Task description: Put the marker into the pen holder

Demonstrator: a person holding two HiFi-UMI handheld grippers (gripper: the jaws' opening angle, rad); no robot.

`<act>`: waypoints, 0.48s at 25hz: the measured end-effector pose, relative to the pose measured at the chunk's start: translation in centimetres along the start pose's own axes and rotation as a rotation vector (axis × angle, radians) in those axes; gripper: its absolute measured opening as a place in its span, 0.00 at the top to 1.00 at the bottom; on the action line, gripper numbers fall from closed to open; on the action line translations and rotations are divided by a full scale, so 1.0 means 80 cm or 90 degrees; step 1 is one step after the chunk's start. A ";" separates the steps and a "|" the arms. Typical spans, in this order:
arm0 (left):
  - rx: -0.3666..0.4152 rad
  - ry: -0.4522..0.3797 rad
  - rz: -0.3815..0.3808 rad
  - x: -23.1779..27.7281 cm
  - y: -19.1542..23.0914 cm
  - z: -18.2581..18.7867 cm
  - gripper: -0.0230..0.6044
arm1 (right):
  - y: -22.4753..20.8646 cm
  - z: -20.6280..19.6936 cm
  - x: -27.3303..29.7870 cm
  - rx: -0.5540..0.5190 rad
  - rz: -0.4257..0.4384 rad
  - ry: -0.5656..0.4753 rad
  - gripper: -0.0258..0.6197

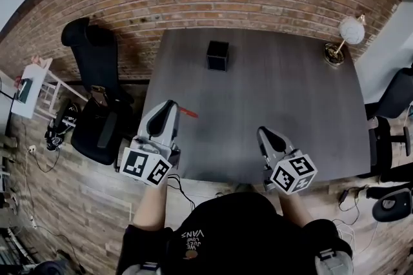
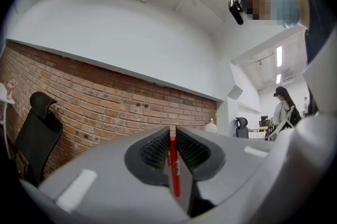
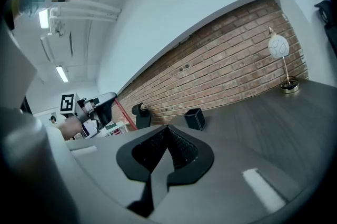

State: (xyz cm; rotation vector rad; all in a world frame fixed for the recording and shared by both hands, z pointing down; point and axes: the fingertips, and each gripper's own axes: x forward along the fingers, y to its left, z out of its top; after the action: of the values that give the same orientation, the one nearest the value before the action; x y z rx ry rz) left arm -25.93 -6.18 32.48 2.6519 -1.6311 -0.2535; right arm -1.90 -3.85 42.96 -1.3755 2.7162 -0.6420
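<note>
Left tool (image 1: 171,107) is clamping the red marker (image 1: 188,112), jaws nearly closed on the barrel. Right tool (image 1: 262,133) is sitting shut and empty over the near edge of the surface (image 1: 303,106). The marker is hanging over the near-left part of the surface, well apart from the black square pen holder (image 1: 217,55) standing far-centre. My read: carrying phase. The left tool is pointing roughly level, so I'd be tilting the marker towards upright, centring its free end over the opening, and lowering it inside before letting go. The holder is looking light, so avoid nudging its rim. The marker is showing as a slim red barrel with a pale far end, lying along the jaw seam and poking out past the tips.
</note>
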 end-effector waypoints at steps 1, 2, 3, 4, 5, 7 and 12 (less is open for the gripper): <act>0.007 -0.001 -0.003 0.011 0.004 0.004 0.82 | -0.004 0.002 0.008 0.001 0.003 0.002 0.96; 0.014 -0.001 -0.006 0.023 0.009 0.008 0.82 | -0.009 0.005 0.017 0.001 0.006 0.004 0.96; 0.020 -0.001 -0.009 0.035 0.013 0.010 0.82 | -0.014 0.007 0.025 0.002 0.008 0.006 0.96; 0.026 -0.001 -0.012 0.048 0.016 0.012 0.82 | -0.020 0.009 0.032 0.004 0.009 0.009 0.96; 0.033 0.000 -0.016 0.060 0.018 0.013 0.82 | -0.027 0.011 0.038 0.005 0.010 0.011 0.96; 0.044 0.002 -0.022 0.085 0.024 0.013 0.82 | -0.039 0.013 0.050 0.009 0.010 0.016 0.96; 0.051 0.012 -0.030 0.139 0.040 0.005 0.82 | -0.061 0.014 0.072 0.027 0.008 0.028 0.96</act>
State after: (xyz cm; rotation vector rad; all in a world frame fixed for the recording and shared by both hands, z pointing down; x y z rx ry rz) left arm -23.87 -17.48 30.96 2.7443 -1.6094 -0.1659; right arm -1.44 -11.27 44.64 -1.3491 2.7249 -0.7329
